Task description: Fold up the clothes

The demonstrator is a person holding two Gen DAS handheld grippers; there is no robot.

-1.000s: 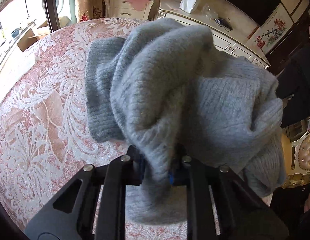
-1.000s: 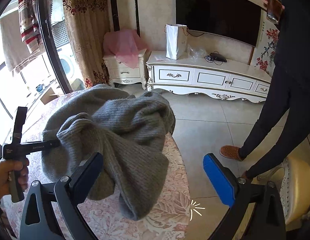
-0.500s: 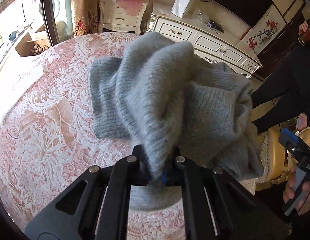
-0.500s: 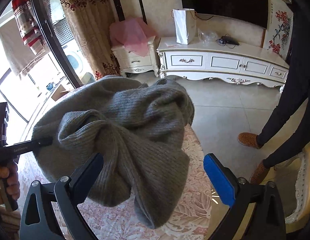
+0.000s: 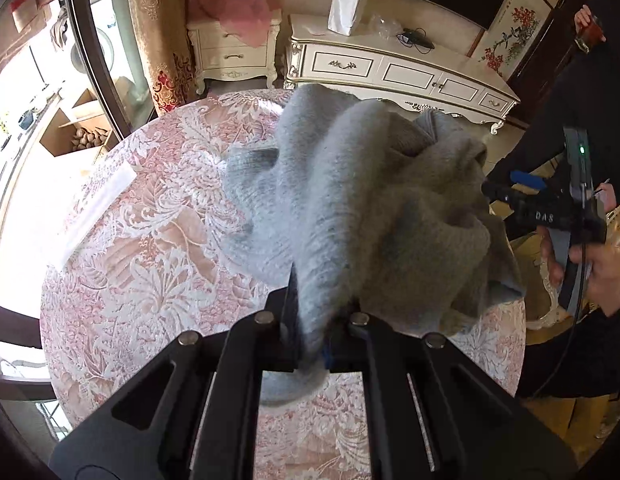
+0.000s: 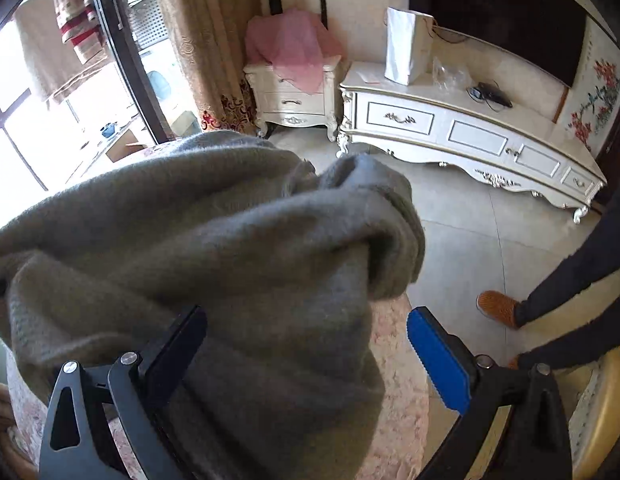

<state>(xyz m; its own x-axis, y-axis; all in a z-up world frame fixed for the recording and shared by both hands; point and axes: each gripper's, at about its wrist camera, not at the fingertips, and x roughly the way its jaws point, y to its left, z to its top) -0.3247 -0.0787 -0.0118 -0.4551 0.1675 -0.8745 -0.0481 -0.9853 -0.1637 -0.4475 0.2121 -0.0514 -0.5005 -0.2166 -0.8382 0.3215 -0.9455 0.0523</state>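
A crumpled grey knitted sweater (image 5: 369, 208) hangs bunched over a round table with a pink and white floral cloth (image 5: 150, 260). My left gripper (image 5: 313, 340) is shut on a fold of it, holding it up off the cloth. In the left wrist view my right gripper (image 5: 509, 186) comes in from the right, at the sweater's edge. In the right wrist view the sweater (image 6: 230, 240) fills the left and middle. My right gripper (image 6: 306, 320) stands wide open, and the cloth hangs between its fingers and over the left one without being pinched.
The table edge (image 6: 397, 380) lies just under the right gripper. Beyond it are a tiled floor, a white TV cabinet (image 6: 469, 128) and a nightstand draped in pink cloth (image 6: 294, 52). A person's legs (image 6: 569, 292) stand at the right by a gold chair (image 6: 597, 420).
The left gripper has risen with the sweater, showing more of the table. The right gripper has moved in closer, so the hanging cloth now sits between its open fingers.
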